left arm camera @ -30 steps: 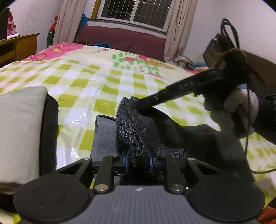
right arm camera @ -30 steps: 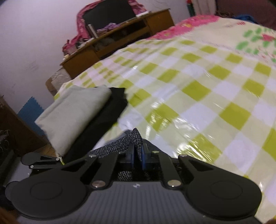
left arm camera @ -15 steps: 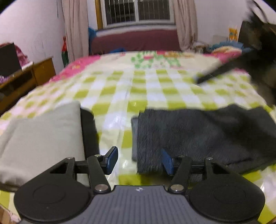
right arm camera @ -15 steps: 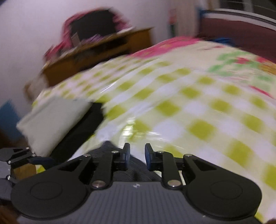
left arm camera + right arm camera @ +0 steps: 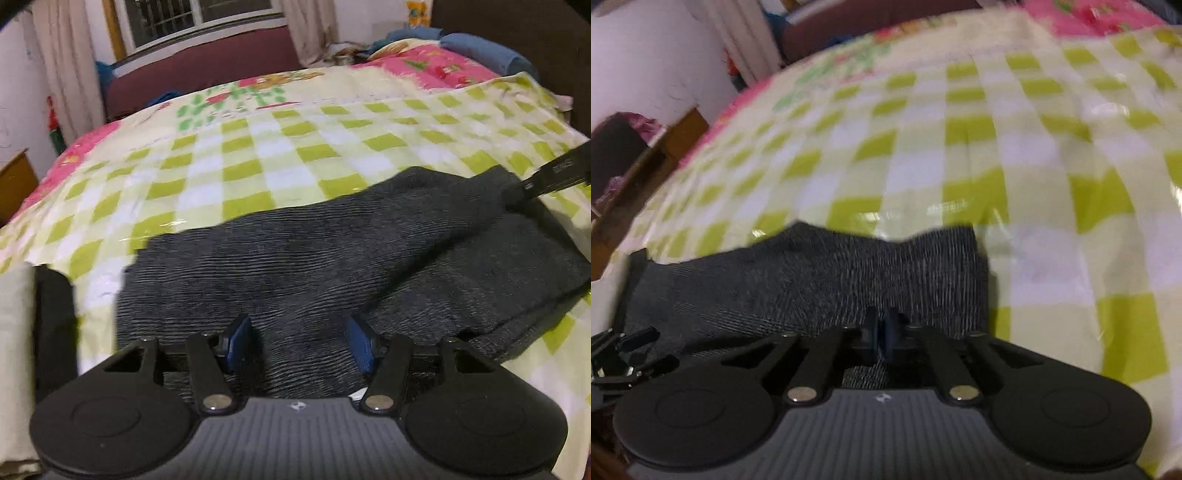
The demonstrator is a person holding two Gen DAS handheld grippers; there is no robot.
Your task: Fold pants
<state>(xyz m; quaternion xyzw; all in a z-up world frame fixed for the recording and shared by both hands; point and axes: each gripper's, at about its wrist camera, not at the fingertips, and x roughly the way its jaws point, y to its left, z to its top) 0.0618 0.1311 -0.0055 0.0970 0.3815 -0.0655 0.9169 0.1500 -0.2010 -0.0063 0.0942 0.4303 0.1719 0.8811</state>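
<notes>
Dark grey knit pants [image 5: 332, 258] lie folded on a bed [image 5: 258, 173] covered by a glossy green-and-white checked sheet, near the bed's front edge and stretched left to right across the left wrist view. Top layer of the cloth is rumpled, with a ridge running up toward the far right corner. Left tongs [image 5: 299, 343] hang low over the near edge of the pants, released: blue pads [image 5: 238, 341] stand well apart, fabric visible in the gap between them but neither pad pressing on it. Right tongs [image 5: 881, 338] sit at the pants' right end; jaws are closing, pads almost together, and a thin pinch of grey fabric appears caught between them, though motion blur in the right wrist view makes the contact hard to confirm. In the left wrist view one black finger of the right tongs [image 5: 554, 173] enters from the right edge with its tip at the raised far corner of the cloth. Left of the pants, at the bed's edge, a folded beige garment [image 5: 14, 350] lies against a black one [image 5: 55, 325], both just apart from the grey pants. Beyond the bed: a maroon headboard or sofa back [image 5: 199, 74], curtains [image 5: 62, 66], a barred window [image 5: 199, 14], and pink floral bedding [image 5: 436, 66] at the far right.
</notes>
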